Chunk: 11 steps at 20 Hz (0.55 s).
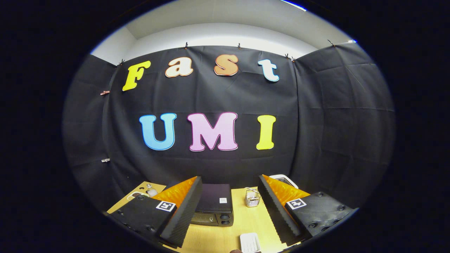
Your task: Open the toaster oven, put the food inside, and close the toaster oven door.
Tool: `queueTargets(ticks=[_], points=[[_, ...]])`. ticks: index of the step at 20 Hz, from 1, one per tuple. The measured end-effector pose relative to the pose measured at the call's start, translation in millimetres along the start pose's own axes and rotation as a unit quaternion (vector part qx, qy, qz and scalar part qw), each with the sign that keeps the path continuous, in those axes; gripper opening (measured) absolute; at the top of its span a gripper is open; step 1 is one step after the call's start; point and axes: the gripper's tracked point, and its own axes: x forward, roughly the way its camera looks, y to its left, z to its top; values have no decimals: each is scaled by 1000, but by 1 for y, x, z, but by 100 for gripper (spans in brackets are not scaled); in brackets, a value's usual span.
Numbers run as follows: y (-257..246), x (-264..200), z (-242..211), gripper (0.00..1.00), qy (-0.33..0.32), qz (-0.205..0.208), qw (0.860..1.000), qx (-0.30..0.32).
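Your gripper [230,205] hangs wide open, empty, high above the toaster oven [214,205] between its fingers; descend carelessly and you may miss the door, apparently shut

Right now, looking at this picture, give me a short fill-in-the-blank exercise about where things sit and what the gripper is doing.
1. The gripper is ____, with nothing held between its fingers.
2. The toaster oven stands on the wooden table with its door ____.
3. The small wire basket stands beside the toaster oven, directly on the ____.
4. The white tray lies ____ to the gripper than the toaster oven does.

Missing words: open; closed; table; nearer
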Motion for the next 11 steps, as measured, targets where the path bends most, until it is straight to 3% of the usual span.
queueTargets(ticks=[11], points=[[-15, 2, 3, 98, 2, -4, 1000, 5]])
